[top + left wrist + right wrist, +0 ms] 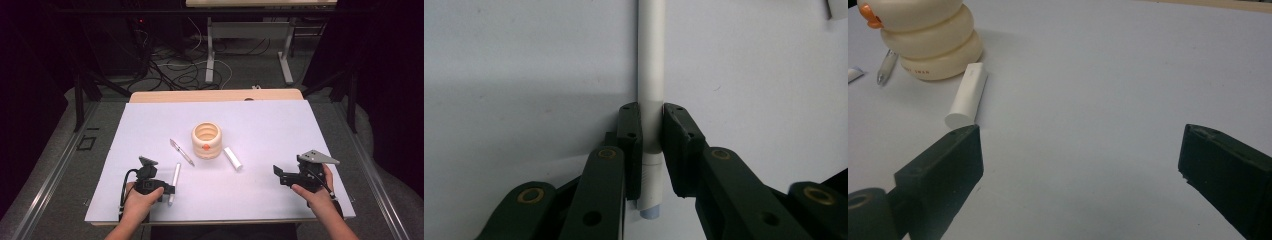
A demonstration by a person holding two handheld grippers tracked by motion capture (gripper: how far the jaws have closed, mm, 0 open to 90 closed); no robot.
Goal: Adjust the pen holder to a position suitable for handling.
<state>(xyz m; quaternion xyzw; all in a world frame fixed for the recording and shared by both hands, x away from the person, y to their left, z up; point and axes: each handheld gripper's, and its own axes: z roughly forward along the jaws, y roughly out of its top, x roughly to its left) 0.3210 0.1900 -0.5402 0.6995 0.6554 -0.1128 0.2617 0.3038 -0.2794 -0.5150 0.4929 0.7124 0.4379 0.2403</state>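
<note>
High view first: a cream ribbed pot (pixel 206 140), built like three stacked rings with an orange dot on its front, stands near the middle of the white table cover (pixel 270 125), and from up here its inside looks empty. A silver pen (pixel 181 152) lies slanted just to its left, a short white cap (pixel 233 158) lies just to its right, and a long white pen barrel (pixel 174 183) lies nearer the person, its near end at the left gripper (pixel 169 190). The right gripper (pixel 278 175) hovers well apart from all of it, near the table's right edge. Left gripper view next: the jaws are pinching the white barrel (pixel 651 75) close to its near end, one pad on each side, while the rest of it runs straight away along the cover; a faint ring line crosses the barrel near the pads, but no writing is readable. Right gripper view last: the jaws stand spread wide with nothing between them, above bare cover; beyond them lies the white cap (pixel 967 95), almost touching the foot of the pot (pixel 928 37), whose lowest ring carries small orange lettering too tiny to read.
</note>
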